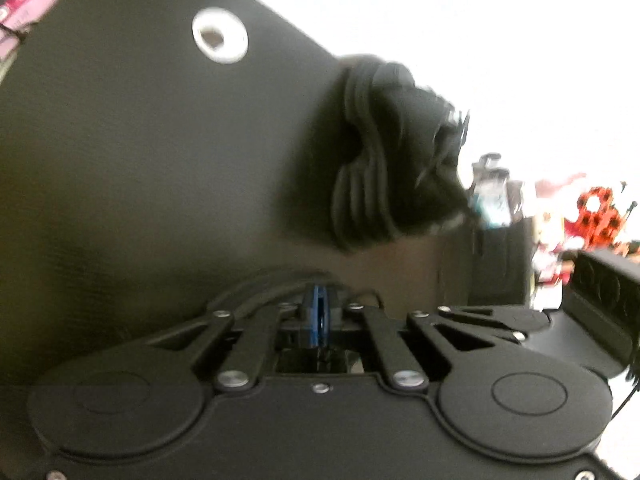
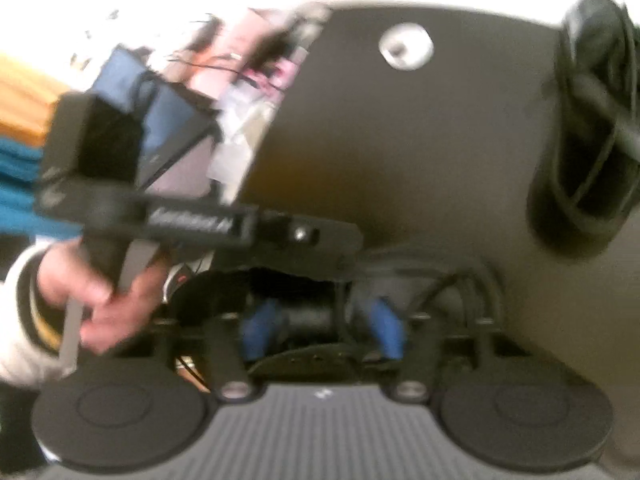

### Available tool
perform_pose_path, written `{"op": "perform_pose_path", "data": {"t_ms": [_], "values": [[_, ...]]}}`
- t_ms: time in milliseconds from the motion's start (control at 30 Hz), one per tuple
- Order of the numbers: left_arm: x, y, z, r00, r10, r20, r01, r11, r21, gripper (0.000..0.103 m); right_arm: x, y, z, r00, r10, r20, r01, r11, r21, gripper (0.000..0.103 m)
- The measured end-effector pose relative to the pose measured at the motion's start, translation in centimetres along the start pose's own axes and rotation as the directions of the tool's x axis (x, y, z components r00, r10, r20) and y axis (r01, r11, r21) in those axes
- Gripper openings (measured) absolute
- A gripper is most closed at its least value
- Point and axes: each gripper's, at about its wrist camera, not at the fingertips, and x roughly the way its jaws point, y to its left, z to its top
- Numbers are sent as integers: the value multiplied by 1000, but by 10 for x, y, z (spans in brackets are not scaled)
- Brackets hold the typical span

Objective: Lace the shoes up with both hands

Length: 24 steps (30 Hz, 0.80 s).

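A: Both views are smeared with blur. What can you make out of the shoe?

B: In the left wrist view, a black shoe with a ribbed sole lies on its side on the dark matte desk, well ahead of the left gripper. Its laces are lost in the dark smear. In the right wrist view the same shoe sits at the far right, partly cut off by the frame edge.

A: And the fingers?

B: The left gripper's blue-padded fingers are pressed together; whether anything thin is pinched between them I cannot tell. The right gripper has its blue fingers spread apart, with nothing between them, though dark cables crowd that area.

A: What else is around?

B: A round silver grommet is set in the desk. In the right wrist view a person's hand, with a pale sleeve cuff, grips the black handle of the other device, which blocks the left half. Blurred pink and red clutter lies past the desk edge.
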Motion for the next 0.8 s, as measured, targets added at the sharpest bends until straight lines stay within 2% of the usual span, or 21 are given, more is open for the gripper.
{"op": "perform_pose_path", "data": {"t_ms": [167, 233, 333, 367, 400, 467, 500, 533, 600, 633, 700, 800], "values": [[-18, 0, 9, 993, -73, 96, 76, 997, -28, 2, -26, -21, 11, 992, -5, 127, -5, 997, 75, 59], [-23, -3, 11, 988, -97, 117, 100, 995, -24, 2, -24, -23, 14, 987, 16, 159, -30, 996, 86, 58], [-29, -11, 11, 982, -117, 146, 120, 993, -11, 2, -10, -13, 14, 983, 25, 181, -34, 998, 45, 52], [-31, -14, 10, 980, -123, 156, 125, 992, -4, 2, -5, -11, 14, 983, 28, 183, -36, 999, 39, 44], [-34, -15, 10, 978, -126, 165, 127, 992, 4, 2, -2, -11, 14, 983, 36, 181, -45, 998, 46, 26], [-41, -17, 7, 975, -126, 186, 122, 992, 32, 2, 3, -12, 12, 981, 50, 187, -63, 996, 60, 4], [-46, -19, 4, 972, -120, 202, 110, 992, 60, 2, 0, -13, 11, 976, 54, 210, -70, 995, 70, 4], [-51, -20, 2, 970, -109, 219, 91, 992, 92, 6, -4, -13, 9, 969, 62, 238, -83, 994, 78, 4], [-63, -25, -7, 965, -71, 253, 28, 985, 170, 45, -19, -14, 5, 947, 92, 307, -124, 988, 88, 4], [-68, -27, -13, 958, -58, 280, -3, 977, 211, 69, -27, -14, 3, 934, 106, 341, -145, 985, 92, 4], [-73, -34, -23, 955, -54, 292, -35, 956, 290, 60, -42, -14, -1, 904, 132, 408, -187, 978, 97, 4], [-63, -53, -35, 966, -22, 258, -85, 915, 395, 59, -65, -15, -7, 847, 167, 504, -250, 963, 100, 4]]}}
